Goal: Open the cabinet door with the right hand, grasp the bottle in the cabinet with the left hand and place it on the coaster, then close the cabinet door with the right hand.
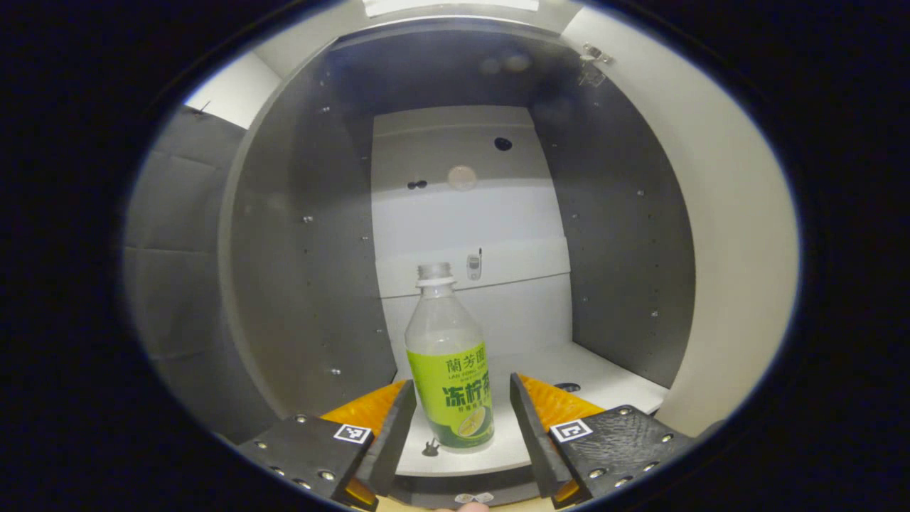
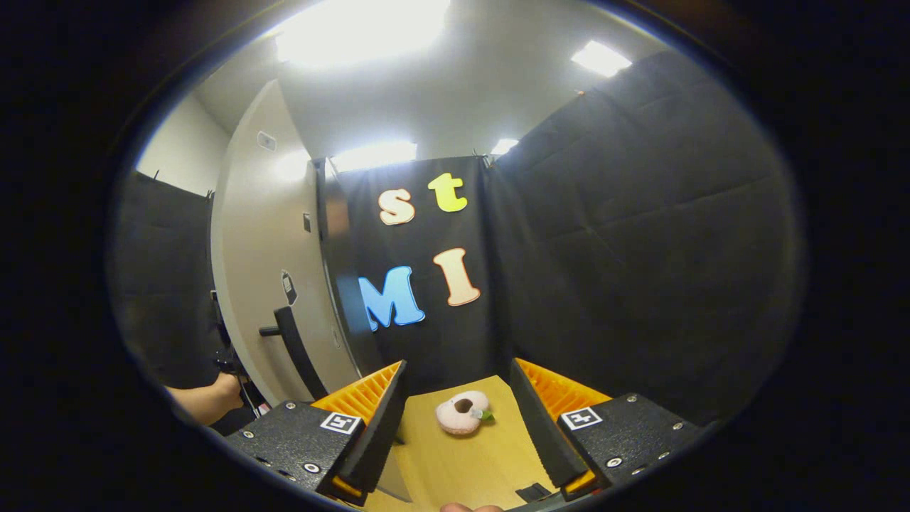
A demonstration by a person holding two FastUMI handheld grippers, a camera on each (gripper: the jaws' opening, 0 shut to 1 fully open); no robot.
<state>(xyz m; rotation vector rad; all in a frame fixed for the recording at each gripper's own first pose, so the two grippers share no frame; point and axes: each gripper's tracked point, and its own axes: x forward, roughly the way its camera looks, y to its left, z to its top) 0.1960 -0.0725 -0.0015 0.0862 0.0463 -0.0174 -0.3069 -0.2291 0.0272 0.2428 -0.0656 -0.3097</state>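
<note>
The left tool (image 1: 455, 419) stands wide open astride the bottle (image 1: 451, 370) at 12 o'clock, not touching, ready to grip. The right tool (image 2: 455, 419), open and empty, waits beside the opened cabinet door (image 2: 266, 284).

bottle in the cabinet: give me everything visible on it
The bottle is clear plastic, uncapped, with a bare threaded neck and a white collar ring. A bright green label wraps its lower half; the upper body looks hazy, and no liquid level is discernible. It stands upright on the cabinet's white bottom shelf, near the front edge. It sits between the open fingers of the left gripper, which do not appear to touch it.
</note>
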